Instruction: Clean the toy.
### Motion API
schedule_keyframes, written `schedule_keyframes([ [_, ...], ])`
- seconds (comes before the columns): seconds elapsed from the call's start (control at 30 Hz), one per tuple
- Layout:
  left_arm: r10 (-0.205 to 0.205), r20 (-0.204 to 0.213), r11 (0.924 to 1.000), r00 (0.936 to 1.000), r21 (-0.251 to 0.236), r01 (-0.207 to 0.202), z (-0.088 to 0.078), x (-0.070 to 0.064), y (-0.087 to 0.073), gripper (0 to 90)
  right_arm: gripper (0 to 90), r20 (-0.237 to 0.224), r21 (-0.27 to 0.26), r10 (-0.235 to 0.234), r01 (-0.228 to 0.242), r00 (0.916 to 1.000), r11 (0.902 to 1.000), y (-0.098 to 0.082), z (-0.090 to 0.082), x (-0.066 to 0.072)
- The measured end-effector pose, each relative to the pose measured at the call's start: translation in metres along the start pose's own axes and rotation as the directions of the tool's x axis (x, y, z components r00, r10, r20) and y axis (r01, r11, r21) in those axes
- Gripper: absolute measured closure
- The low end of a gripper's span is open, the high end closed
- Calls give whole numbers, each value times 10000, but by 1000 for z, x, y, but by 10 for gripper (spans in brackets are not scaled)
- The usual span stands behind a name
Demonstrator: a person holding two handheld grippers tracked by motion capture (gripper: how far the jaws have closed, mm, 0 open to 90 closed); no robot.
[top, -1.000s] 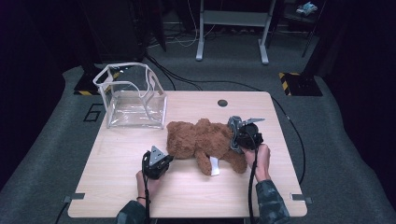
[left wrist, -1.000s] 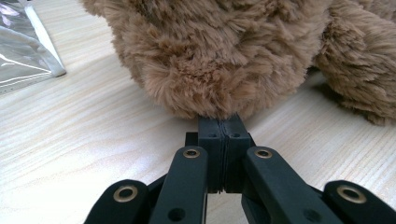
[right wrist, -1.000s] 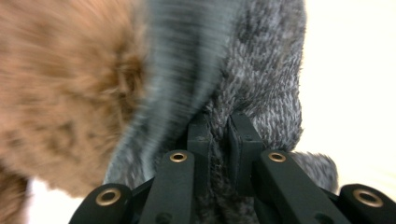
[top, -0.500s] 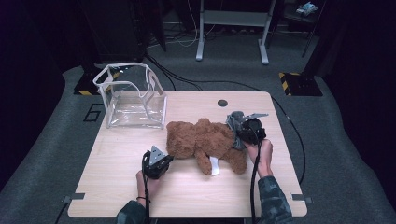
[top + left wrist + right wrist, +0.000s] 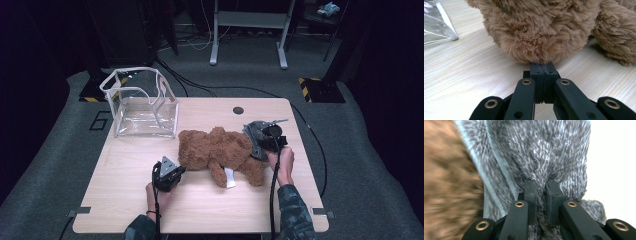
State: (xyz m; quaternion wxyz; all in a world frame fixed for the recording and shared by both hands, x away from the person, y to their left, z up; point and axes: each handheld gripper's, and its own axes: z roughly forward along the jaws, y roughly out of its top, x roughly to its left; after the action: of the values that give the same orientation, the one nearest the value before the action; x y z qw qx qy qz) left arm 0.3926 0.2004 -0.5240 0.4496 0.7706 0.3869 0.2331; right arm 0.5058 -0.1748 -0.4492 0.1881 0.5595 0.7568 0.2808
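**A:** So the brown teddy bear (image 5: 220, 152) is lying flat on the wooden table (image 5: 125, 200), pretty much in the middle, with its white tag (image 5: 229, 177) sticking out on the near side. The clear plastic bag (image 5: 142, 107) is standing open at the far left corner, just beside the bear.

**B:** What are the grippers doing?

**A:** The left gripper (image 5: 544, 67) is sitting at the bear's left end. In the left gripper view its jaws are pressed completely together, tips right up against the fur. Can't tell if any fur is actually getting pinched, it looks like they're just touching it.

**B:** And the right one?

**A:** The right gripper (image 5: 540, 185) is pinching a fold of grey knitted cloth (image 5: 544, 152), jaws narrow with the fabric bunched between them. In the high view that cloth (image 5: 254, 137) is sitting at the bear's right end, up against the brown fur. The right gripper view is a bit blurry on the fur side, so I'm not saying how the cloth is fitted on the bear.

**B:** Hands?

**A:** Both are coming in from the near edge, one holding each gripper, well apart with the bear between them.
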Motion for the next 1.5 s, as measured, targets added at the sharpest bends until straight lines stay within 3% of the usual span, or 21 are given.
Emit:
schedule_keyframes([
  [0.17, 25, 2, 10000, 10000, 45, -25, 0, 0, 0, 891, 814, -856, -1061, -410, 318, 9955, 9938, 24, -30, 20],
  [0.27, 21, -5, 10000, 10000, 48, -21, 0, 0, 0, 891, 815, -1418, -1231, -759, 585, 9870, 9907, 33, -31, 36],
  [0.33, 18, -21, 10000, 10000, 23, -18, 0, 0, 0, 891, 815, -1407, -925, -910, 784, 9859, 9926, 34, -21, 44],
  [0.4, -3, -13, 10000, 10000, 0, 3, 0, 0, 0, 891, 816, -1376, -650, -749, 664, 9877, 9957, 32, -9, 42],
  [0.63, 0, -15, 10000, 10000, 12, 0, 0, 0, 0, 891, 820, -1000, 654, 47, 19, 9950, 9979, 13, 19, 16],
  [0.73, 49, -57, 10000, 10000, -6, -49, 0, 0, 0, 891, 819, -821, 512, 30, 12, 9966, 9987, 13, 12, 12],
  [0.83, 46, -64, 10000, 10000, -17, -46, 0, 0, 0, 891, 819, -796, -21, -138, 137, 9967, 9999, 25, -11, 15],
  [0.93, 49, -69, 10000, 10000, -19, -50, 0, 0, 0, 891, 819, -887, -617, -520, 467, 9947, 9970, 37, -30, 24],
  [1.07, 79, -58, 10000, 10000, 4, -79, 0, 0, 0, 891, 818, -1323, -1258, -1134, 969, 9847, 9873, 54, -51, 48],
  [1.17, 45, -56, 10000, 10000, -14, -45, 0, 0, 0, 890, 818, -1481, -1295, -1569, 1381, 9764, 9819, 60, -51, 66],
  [1.27, 0, -90, 10000, 10000, -73, -1, 1, 0, 0, 891, 818, -1447, -800, -1709, 1607, 9746, 9838, 58, -35, 75],
  [1.37, -10, -70, 10000, 10000, -81, 9, 1, -1, 0, 891, 818, -1415, -540, -1471, 1408, 9789, 9886, 51, -21, 69],
  [1.5, 13, -21, 10000, 10000, 6, -13, 0, 0, 0, 890, 817, -1299, -581, -1143, 1076, 9849, 9925, 47, -25, 58],
])
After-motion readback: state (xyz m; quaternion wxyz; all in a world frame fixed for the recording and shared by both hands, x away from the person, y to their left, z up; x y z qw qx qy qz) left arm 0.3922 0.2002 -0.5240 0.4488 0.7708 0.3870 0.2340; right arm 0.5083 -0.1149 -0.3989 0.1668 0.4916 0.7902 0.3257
